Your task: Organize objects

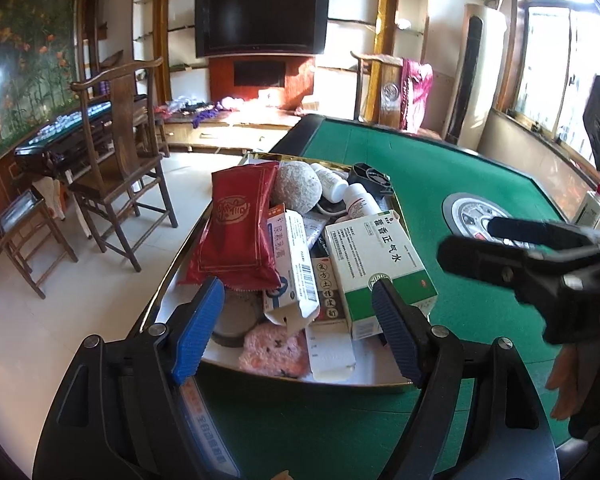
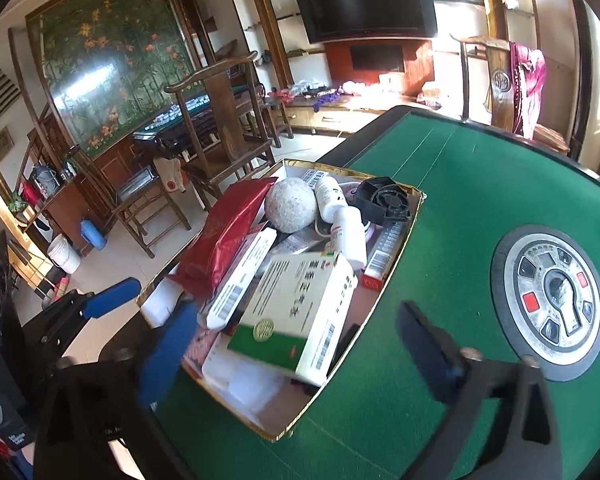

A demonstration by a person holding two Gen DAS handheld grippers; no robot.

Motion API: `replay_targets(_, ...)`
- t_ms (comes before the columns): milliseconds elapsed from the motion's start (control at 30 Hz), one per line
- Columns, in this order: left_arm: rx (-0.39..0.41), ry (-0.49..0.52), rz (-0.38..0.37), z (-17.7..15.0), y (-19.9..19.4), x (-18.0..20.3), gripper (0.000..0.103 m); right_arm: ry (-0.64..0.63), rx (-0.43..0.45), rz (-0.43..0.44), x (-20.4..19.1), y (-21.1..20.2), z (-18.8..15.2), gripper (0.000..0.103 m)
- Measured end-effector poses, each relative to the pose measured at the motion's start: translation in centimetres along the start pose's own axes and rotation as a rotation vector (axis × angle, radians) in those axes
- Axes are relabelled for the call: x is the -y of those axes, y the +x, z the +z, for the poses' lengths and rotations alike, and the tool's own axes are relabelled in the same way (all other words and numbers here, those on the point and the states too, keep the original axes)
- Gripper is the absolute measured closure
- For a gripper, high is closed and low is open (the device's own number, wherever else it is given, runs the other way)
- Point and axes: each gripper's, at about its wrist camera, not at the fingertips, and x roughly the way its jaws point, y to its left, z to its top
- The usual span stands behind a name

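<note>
A gold-rimmed shallow box (image 1: pixel 402 210) (image 2: pixel 418 208) sits on the green felt table, heaped with things: a red foil packet (image 1: pixel 236 232) (image 2: pixel 224 236), a green-and-white medicine box (image 1: pixel 376 264) (image 2: pixel 300 312), a grey ball (image 1: pixel 298 186) (image 2: pixel 290 206), white bottles (image 1: pixel 332 182) (image 2: pixel 330 196), a black fan (image 2: pixel 384 198) and a pink fluffy item (image 1: pixel 274 350). My left gripper (image 1: pixel 300 316) is open and empty, just in front of the box's near edge. My right gripper (image 2: pixel 296 344) is open and empty over the box's near end; it also shows in the left wrist view (image 1: pixel 496 240).
The table (image 2: pixel 480 184) has a round control hub (image 2: pixel 552 300) in its middle. A white bottle (image 1: pixel 590 208) stands at the table's right edge. Wooden chairs (image 1: pixel 120 184) and a second game table (image 1: pixel 64 132) stand to the left on the tiled floor.
</note>
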Motion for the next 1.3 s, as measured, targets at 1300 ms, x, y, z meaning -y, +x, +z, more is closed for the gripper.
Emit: replay_targets(1300, 0.125, 0.056, 0.298, -4.4, -1.7, 2.2, 0.022, -0.019, 0.1, 0.088, 3.9, -3.3, -11.0, 0.0)
